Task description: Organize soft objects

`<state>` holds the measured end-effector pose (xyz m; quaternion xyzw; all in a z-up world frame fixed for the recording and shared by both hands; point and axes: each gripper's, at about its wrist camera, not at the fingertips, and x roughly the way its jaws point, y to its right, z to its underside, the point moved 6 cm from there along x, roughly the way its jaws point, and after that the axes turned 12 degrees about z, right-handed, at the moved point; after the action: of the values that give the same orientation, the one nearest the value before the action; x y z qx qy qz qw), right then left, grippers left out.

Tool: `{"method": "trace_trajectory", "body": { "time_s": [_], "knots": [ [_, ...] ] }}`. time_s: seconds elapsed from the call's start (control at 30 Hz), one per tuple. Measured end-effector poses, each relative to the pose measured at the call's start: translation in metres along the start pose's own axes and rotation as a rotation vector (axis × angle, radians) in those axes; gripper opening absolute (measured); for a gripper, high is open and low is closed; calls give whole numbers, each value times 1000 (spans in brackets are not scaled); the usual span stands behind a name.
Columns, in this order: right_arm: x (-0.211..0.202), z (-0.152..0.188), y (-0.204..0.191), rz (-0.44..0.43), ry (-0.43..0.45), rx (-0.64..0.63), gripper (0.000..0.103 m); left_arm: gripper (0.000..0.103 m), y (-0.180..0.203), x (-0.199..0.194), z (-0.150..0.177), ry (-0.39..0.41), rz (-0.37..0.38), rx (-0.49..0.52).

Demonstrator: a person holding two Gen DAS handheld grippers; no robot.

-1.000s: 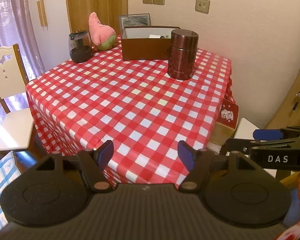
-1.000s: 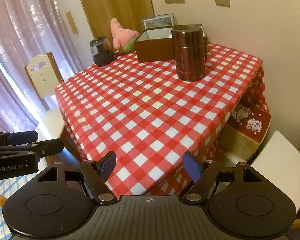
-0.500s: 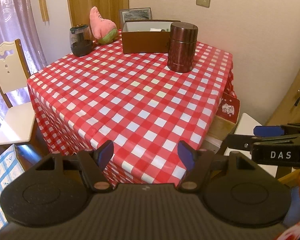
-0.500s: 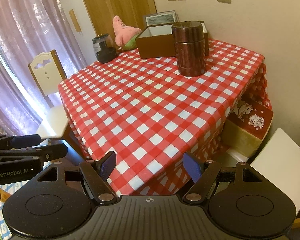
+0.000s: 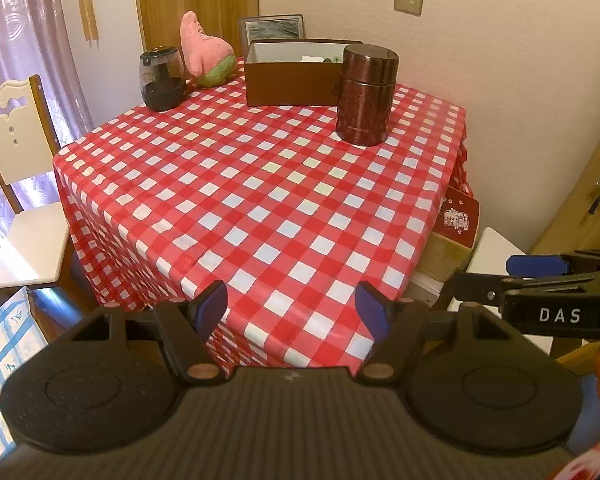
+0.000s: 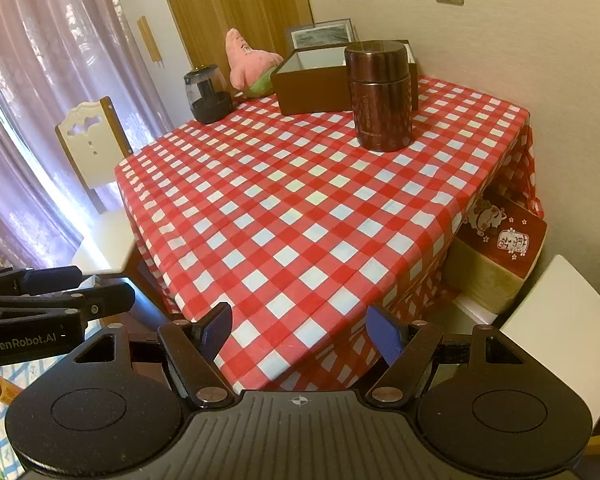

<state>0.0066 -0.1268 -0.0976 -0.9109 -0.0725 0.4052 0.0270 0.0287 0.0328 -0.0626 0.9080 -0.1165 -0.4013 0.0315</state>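
Observation:
A pink starfish plush point(image 5: 206, 54) point(image 6: 250, 64) leans at the far edge of a table with a red-and-white checked cloth point(image 5: 260, 200) point(image 6: 300, 208). Just right of it stands an open brown box point(image 5: 296, 80) point(image 6: 312, 92); small items lie inside, too small to tell. My left gripper point(image 5: 292, 306) hangs open over the table's near corner, holding nothing. My right gripper point(image 6: 298, 326) is open and empty too, at the near edge. Each shows in the other's view: the right gripper point(image 5: 540, 276) at the side, the left gripper point(image 6: 60, 292) likewise. Both are far from the plush.
A brown metal canister point(image 5: 366, 94) point(image 6: 380, 96) stands in front of the box's right end. A dark glass jar point(image 5: 162, 80) point(image 6: 208, 94) sits left of the plush. A white chair point(image 5: 24, 240) is at the left, a white seat point(image 6: 560, 320) and a red cat-printed box point(image 6: 500, 232) at the right.

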Motion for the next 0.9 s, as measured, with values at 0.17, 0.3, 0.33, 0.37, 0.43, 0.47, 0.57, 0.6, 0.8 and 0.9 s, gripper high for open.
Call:
{"method": "trace_trajectory", "body": {
  "time_s": [0.17,0.3,0.33,0.37,0.43,0.47,0.57,0.6,0.8,0.9],
  "knots": [
    [1,0,-2,0,1,-2,74,69,-1,0,1,1,1,-2],
    [3,3,-5,0,0,-5,74,69,-1,0,2,1,1,-3],
    [3,3,-5,1,0,-6,74,69,-2,-1,1,1,0,-3],
    [3,2,-5,1,0,-7,74,69,-2,-1,2,0,2,-3],
    [3,1,-5,1,-1,-5,74,69,-3,-1,1,1,2,-2],
    [3,2,-5,1,-1,-5,74,69,-3,-1,1,1,3,-2],
    [5,3,-10,1,-1,-12,74,69,-3,-1,1,1,2,-3],
    [5,4,-12,0,-1,-12,74,69,-4,-1,1,0,3,-2],
    [6,4,-14,3,-1,-14,74,69,-6,-1,2,3,4,-3],
    [6,3,-13,2,-1,-15,74,69,-7,-2,1,2,4,-3]
  ]
}}
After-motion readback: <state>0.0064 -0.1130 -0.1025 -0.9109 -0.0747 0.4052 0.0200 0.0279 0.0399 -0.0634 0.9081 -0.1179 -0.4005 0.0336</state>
